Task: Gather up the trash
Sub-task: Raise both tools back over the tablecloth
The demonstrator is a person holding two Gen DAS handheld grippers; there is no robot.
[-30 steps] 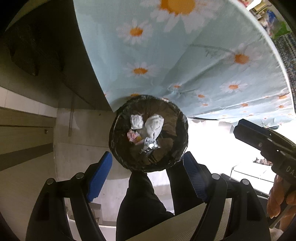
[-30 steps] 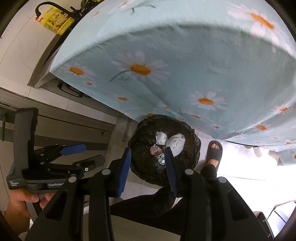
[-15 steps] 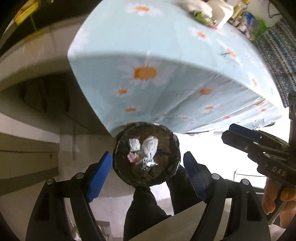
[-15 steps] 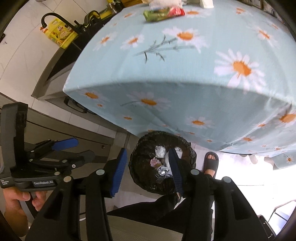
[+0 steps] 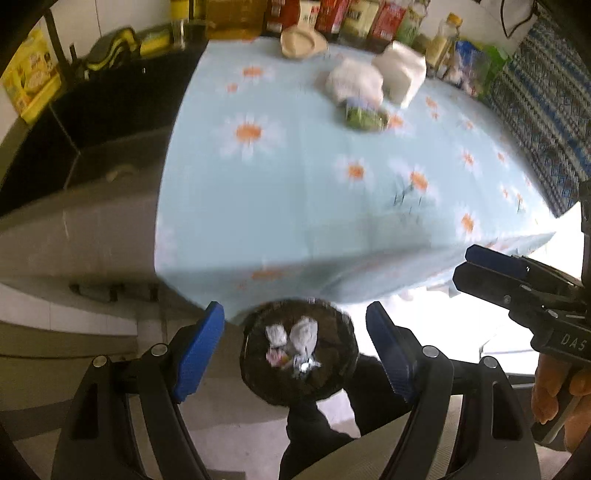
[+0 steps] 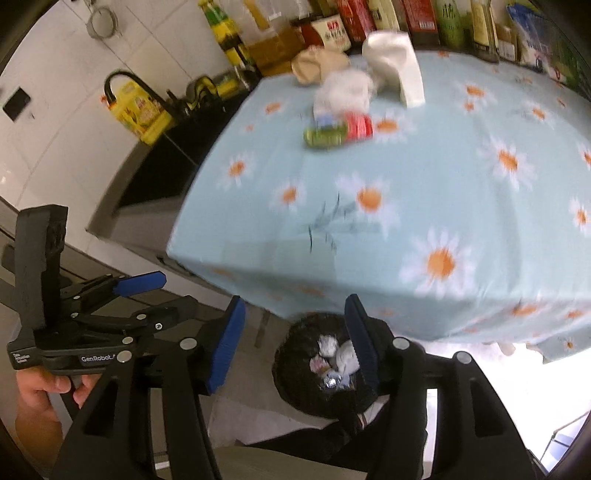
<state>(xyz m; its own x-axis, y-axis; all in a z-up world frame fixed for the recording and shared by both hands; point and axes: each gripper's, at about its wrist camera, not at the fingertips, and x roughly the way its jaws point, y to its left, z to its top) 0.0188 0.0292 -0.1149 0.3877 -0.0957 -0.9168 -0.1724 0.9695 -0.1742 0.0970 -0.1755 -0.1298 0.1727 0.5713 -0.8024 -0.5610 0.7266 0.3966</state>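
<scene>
A black-lined trash bin (image 5: 334, 373) stands on the floor below the table's near edge and holds crumpled white tissues (image 5: 304, 334) and wrappers; it also shows in the right wrist view (image 6: 295, 365). My left gripper (image 5: 295, 354) is open and empty above the bin. My right gripper (image 6: 295, 343) is open and empty, left of the bin. On the daisy tablecloth (image 6: 424, 177) lie a green and red wrapper (image 6: 338, 132) and crumpled white paper (image 6: 343, 90), also in the left wrist view (image 5: 364, 119), (image 5: 354, 84).
A white napkin holder (image 6: 397, 64) and a beige bowl (image 5: 301, 42) stand at the table's far side before a row of bottles and boxes (image 6: 369, 18). A dark sink counter (image 6: 177, 147) lies left of the table. The person's dark-clad leg (image 5: 317, 435) is by the bin.
Both grippers have lifted and tilted up from the bin, so the tabletop and its trash have come into view. Both stay open and empty.
</scene>
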